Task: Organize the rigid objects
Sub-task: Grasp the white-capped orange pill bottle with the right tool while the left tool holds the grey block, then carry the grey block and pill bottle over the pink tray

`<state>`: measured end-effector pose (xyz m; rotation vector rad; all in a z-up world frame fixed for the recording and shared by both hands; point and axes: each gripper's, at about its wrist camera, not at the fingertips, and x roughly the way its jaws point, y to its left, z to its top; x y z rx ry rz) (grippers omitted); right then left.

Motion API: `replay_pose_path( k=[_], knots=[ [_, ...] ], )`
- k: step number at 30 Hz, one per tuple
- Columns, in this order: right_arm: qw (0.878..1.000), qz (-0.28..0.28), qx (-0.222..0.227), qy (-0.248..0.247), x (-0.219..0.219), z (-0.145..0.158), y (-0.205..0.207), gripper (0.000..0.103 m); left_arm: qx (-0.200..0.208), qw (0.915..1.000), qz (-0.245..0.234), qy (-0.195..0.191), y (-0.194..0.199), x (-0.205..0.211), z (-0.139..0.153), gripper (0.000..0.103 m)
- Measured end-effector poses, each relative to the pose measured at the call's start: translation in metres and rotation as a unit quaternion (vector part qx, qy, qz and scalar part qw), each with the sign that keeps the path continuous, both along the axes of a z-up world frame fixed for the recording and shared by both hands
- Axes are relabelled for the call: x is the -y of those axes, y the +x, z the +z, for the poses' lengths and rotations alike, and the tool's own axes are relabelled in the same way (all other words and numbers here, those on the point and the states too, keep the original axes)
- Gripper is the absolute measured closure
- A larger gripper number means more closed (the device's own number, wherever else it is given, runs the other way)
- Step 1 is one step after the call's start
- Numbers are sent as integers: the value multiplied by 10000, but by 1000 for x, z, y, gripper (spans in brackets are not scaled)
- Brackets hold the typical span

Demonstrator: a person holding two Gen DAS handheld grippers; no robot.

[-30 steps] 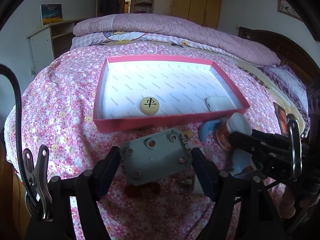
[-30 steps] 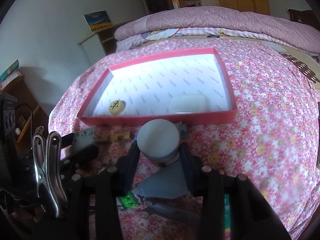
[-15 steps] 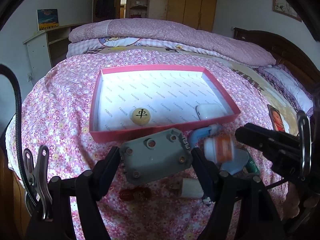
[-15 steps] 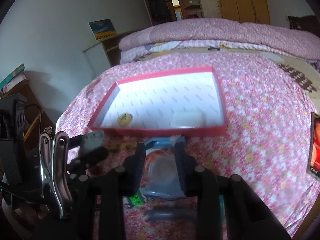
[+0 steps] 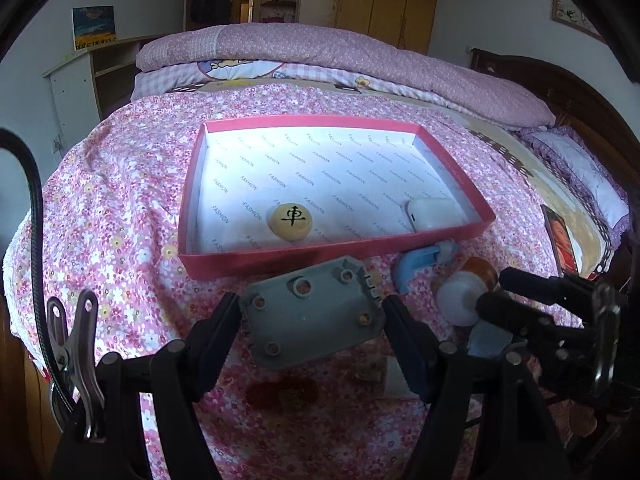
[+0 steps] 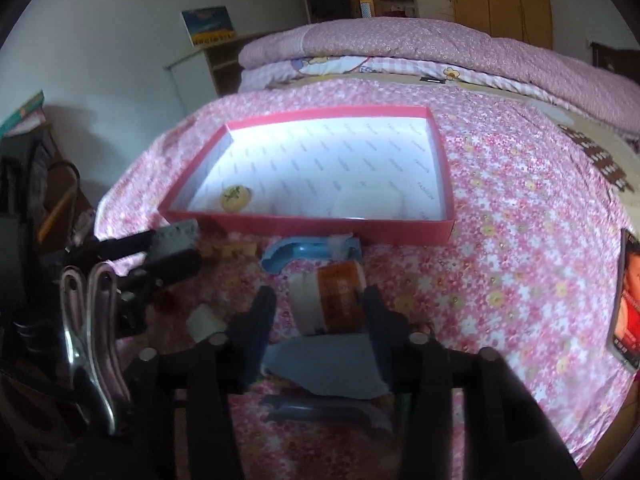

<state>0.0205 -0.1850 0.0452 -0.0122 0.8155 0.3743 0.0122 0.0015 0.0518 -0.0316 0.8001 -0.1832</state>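
My left gripper [image 5: 312, 316] is shut on a grey plastic plate with screw holes [image 5: 310, 316], held above the bedspread just in front of the pink box [image 5: 280, 258]. The box holds a yellow chess piece [image 5: 289, 221] and a white case [image 5: 434, 214]. In the right wrist view my right gripper [image 6: 320, 304] has its jaws spread around an orange bottle with a white cap [image 6: 328, 300] that lies on its side. The bottle [image 5: 466, 294] and right gripper also show in the left wrist view, as does the box [image 6: 304, 224] in the right.
On the flowered bedspread lie a blue curved piece [image 5: 420, 262], a pale blue sheet [image 6: 328, 364], a small white block [image 6: 204, 322], a red item [image 5: 282, 394] and a yellow piece [image 6: 240, 250]. A photo card [image 6: 626, 300] lies at the right. Folded quilts lie behind the box.
The right gripper has opened and the orange bottle, upright in its jaws a second ago, now lies on its side between them. The left gripper has pulled back slightly from the box, still holding the plate.
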Motion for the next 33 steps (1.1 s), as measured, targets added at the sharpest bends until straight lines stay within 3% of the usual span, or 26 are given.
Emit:
replay_pose_path(
  k=[6, 12, 33],
  knots=[
    [9991, -83, -258, -319, -9, -15, 15, 50, 23, 9999, -164, -22, 7, -4, -1, 27],
    [9991, -181, -368, -129, -7, -16, 24, 53, 57, 9994, -331, 26, 15, -2, 3, 27],
    [9979, -54, 232, 602, 11, 25, 25, 55, 166, 9998, -121, -14, 28, 7, 27, 27]
  ],
)
